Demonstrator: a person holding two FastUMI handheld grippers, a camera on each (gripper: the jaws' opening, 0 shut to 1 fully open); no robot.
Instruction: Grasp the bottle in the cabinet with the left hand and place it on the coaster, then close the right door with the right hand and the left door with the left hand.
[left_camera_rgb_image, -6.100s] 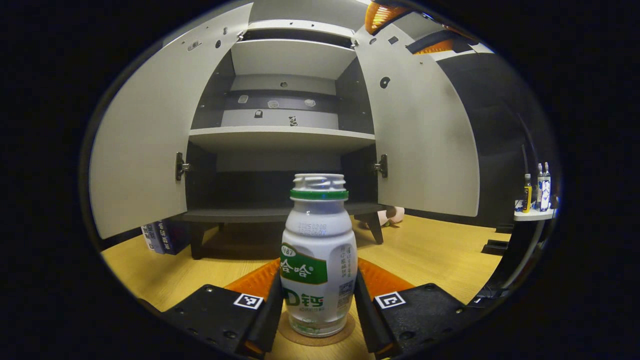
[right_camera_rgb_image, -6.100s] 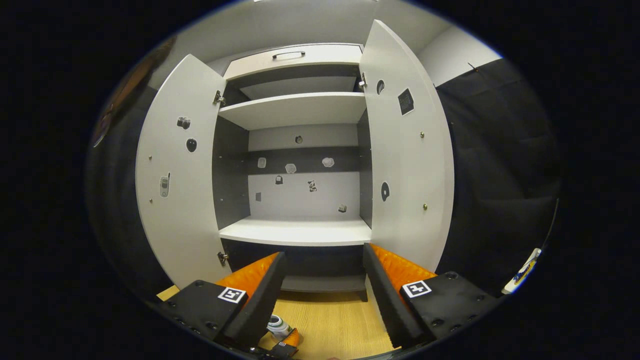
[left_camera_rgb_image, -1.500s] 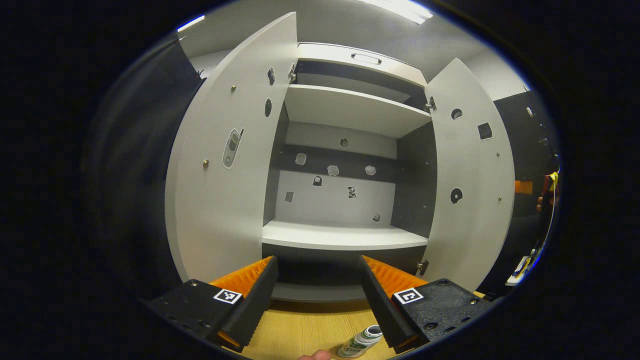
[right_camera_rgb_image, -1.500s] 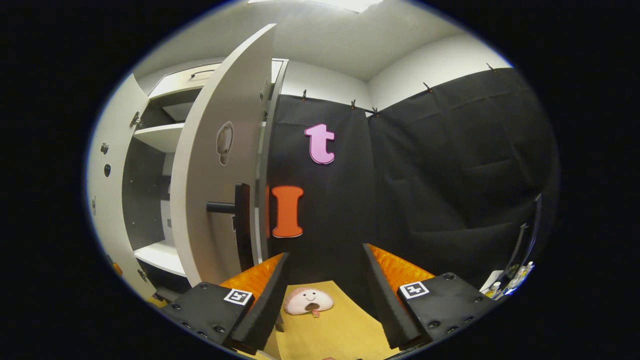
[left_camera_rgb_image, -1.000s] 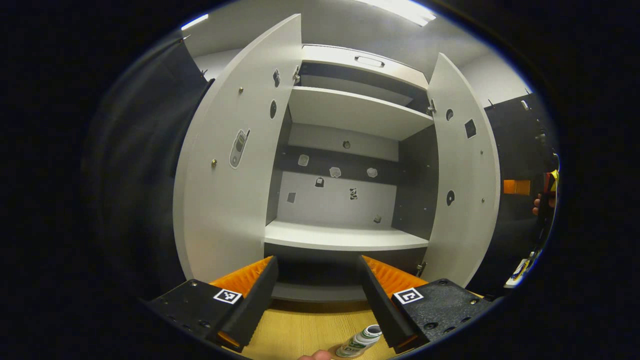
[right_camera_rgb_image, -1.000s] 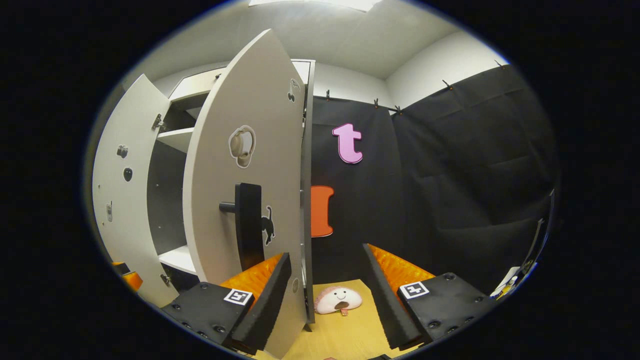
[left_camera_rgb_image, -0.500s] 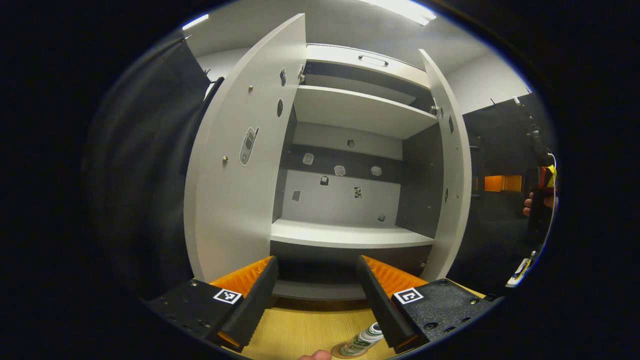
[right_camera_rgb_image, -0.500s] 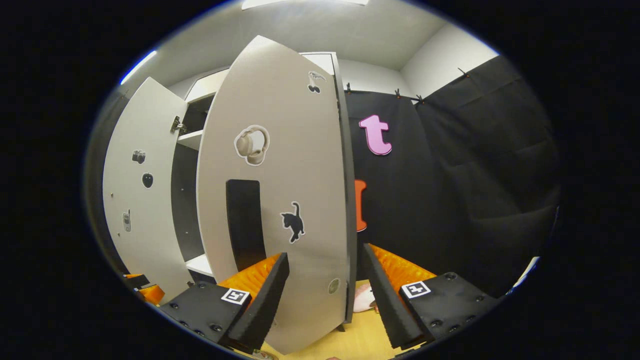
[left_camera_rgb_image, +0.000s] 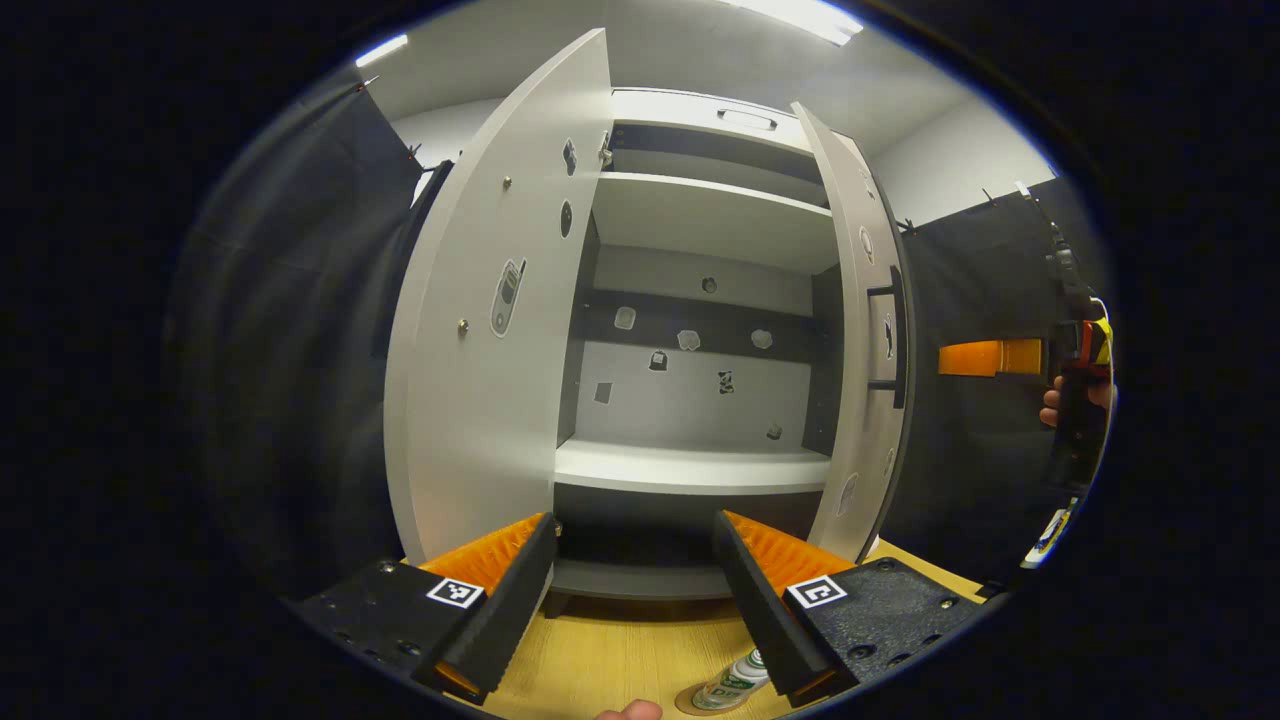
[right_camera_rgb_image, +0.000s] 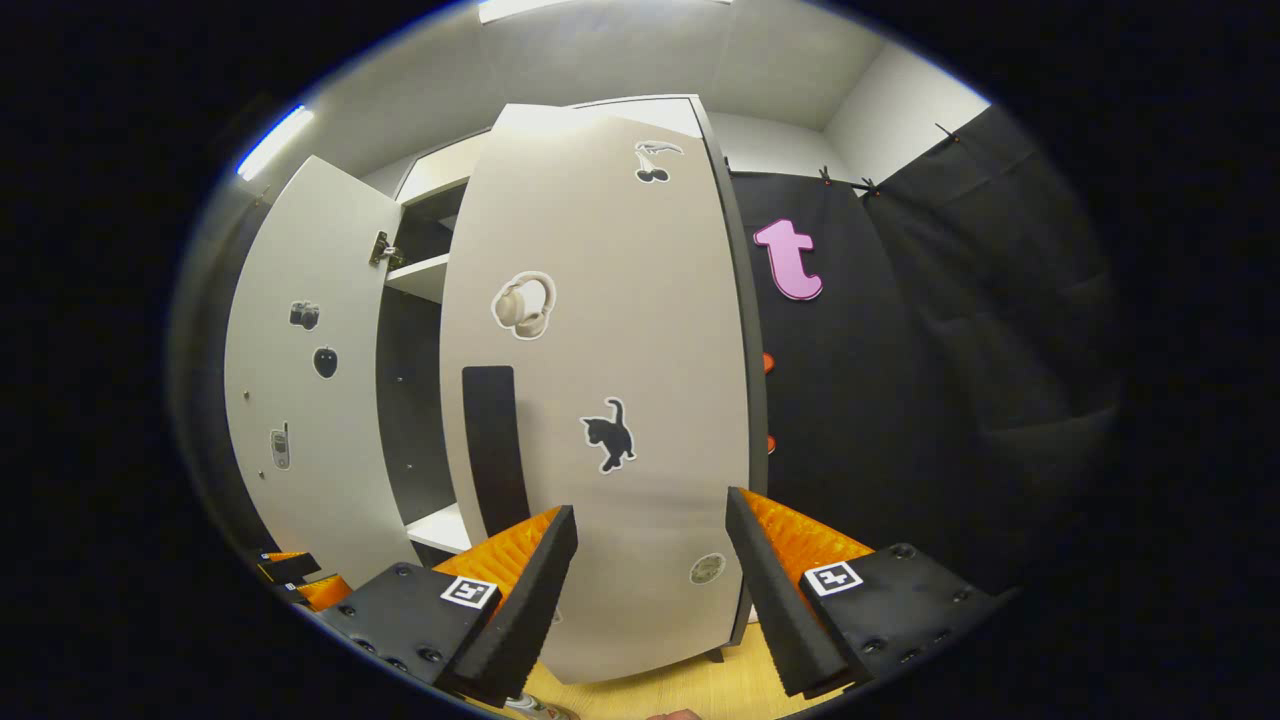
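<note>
My right gripper (right_camera_rgb_image: 645, 575) has its fingers spread wide with nothing between them, and the right door (right_camera_rgb_image: 600, 400) stands directly ahead of it — I am looking at the door's outer face, with its upright dark handle (right_camera_rgb_image: 493, 445) just left of my left finger. The door's long axis runs straight up; its free edge is toward my left and its hinge side toward my right, so I judge that what remains of the swing goes away from me and leftward into the cabinet. From the left gripper view the same door (left_camera_rgb_image: 868, 330) is edge-on, angled part-way shut, with my right hand's gripper (left_camera_rgb_image: 1075, 400) well beyond it on the far right.

My left gripper (left_camera_rgb_image: 635, 590) is likewise wide open and empty. The bottle (left_camera_rgb_image: 735, 682) stands low and just right of its right finger, on the coaster (left_camera_rgb_image: 695, 703) on the wooden floor — as the task wants it. The left door (left_camera_rgb_image: 490, 330) stands wide open up and to the left of that gripper, nearer to it than to the right one, its inner face toward me.
</note>
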